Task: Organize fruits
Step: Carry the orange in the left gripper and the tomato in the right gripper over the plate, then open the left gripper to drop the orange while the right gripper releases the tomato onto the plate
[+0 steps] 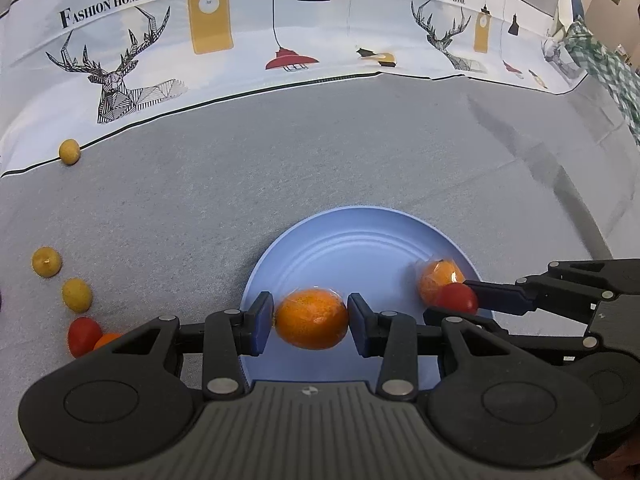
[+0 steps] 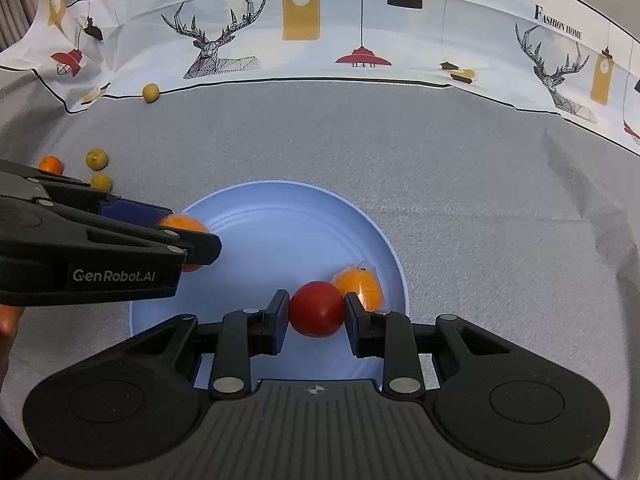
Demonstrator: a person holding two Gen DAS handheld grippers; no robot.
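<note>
A light blue plate (image 1: pixel 360 240) (image 2: pixel 288 216) lies on the grey cloth. My left gripper (image 1: pixel 311 322) (image 2: pixel 192 246) is shut on a wrapped orange (image 1: pixel 312 319) (image 2: pixel 182 224) over the plate's left part. My right gripper (image 2: pixel 317 312) (image 1: pixel 460 306) is shut on a red tomato (image 2: pixel 317 309) (image 1: pixel 458 298) over the plate's right part. A second wrapped orange (image 2: pixel 360 282) (image 1: pixel 438 278) rests on the plate just behind the tomato.
Left of the plate lie two yellow fruits (image 1: pixel 47 262) (image 1: pixel 77 295), a red tomato (image 1: pixel 83 335) and a small orange (image 1: pixel 106 340) (image 2: pixel 51 165). One more yellow fruit (image 1: pixel 69 151) (image 2: pixel 151 92) sits by the printed backdrop (image 1: pixel 280 32). A green checked cloth (image 1: pixel 600 60) hangs at far right.
</note>
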